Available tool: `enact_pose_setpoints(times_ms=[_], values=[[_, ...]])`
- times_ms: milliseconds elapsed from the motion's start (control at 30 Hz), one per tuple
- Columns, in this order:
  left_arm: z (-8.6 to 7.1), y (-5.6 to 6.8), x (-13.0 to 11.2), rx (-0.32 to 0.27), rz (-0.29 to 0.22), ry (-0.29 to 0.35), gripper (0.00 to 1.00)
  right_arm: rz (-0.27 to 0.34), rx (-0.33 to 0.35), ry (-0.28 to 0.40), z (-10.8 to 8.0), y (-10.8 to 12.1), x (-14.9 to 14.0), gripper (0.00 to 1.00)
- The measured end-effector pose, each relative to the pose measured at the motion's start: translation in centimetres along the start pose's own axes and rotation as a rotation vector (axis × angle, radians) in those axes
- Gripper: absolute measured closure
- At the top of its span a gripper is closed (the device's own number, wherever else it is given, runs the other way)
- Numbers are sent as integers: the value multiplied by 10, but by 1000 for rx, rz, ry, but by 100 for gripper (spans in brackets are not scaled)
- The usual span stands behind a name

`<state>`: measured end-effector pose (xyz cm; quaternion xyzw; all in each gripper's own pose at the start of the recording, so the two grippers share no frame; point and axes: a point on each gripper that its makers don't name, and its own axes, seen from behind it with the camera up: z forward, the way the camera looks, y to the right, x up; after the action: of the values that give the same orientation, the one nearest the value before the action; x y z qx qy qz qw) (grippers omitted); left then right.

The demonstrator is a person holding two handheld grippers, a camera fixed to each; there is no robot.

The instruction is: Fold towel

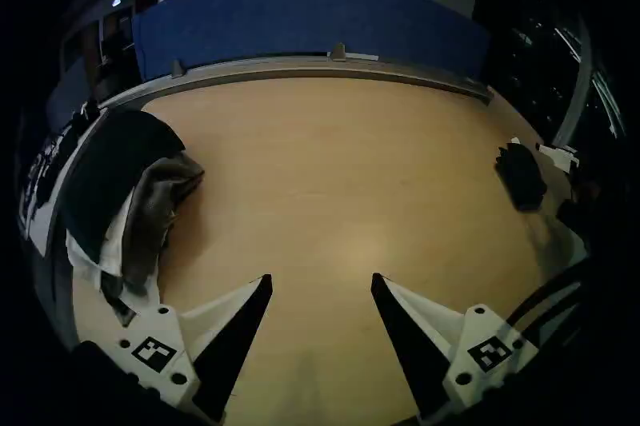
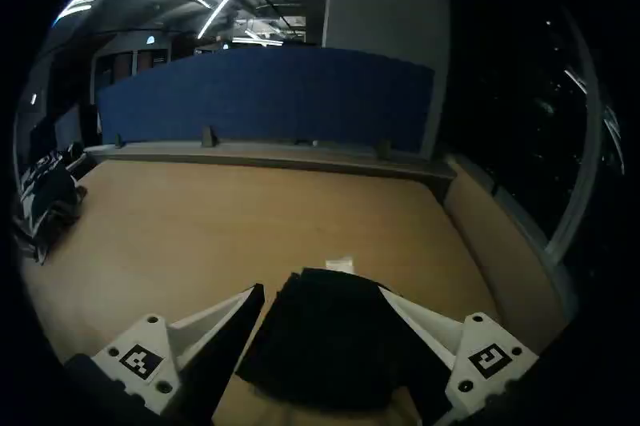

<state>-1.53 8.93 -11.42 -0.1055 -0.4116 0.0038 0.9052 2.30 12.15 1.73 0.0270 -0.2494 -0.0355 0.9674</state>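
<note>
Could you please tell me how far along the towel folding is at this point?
Done: one dark towel looks folded, a compact stack between the open right tongs. In hand: nothing; the left tongs hover open over the table. Left: the crumpled pile of dark, grey and white cloths by the table's edge awaits folding.

Light wood counter [image 1: 344,154], pretty bare in the middle. A blue divider panel [image 1: 304,18] runs along the far edge, sitting on a grey rail [image 1: 264,70] with a little bracket [image 1: 338,51]. There's a small white slip [image 2: 340,264] on the wood, a grey pillar [image 2: 384,2] behind the divider, and long ceiling strip lights [image 2: 216,18] overhead.
</note>
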Motion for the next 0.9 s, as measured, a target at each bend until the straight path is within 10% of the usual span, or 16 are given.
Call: enact_pose_setpoints(times_ms=[900], values=[[-28,-30,71,11,-93,346,8,204,41,436,-81,-97,75,0]])
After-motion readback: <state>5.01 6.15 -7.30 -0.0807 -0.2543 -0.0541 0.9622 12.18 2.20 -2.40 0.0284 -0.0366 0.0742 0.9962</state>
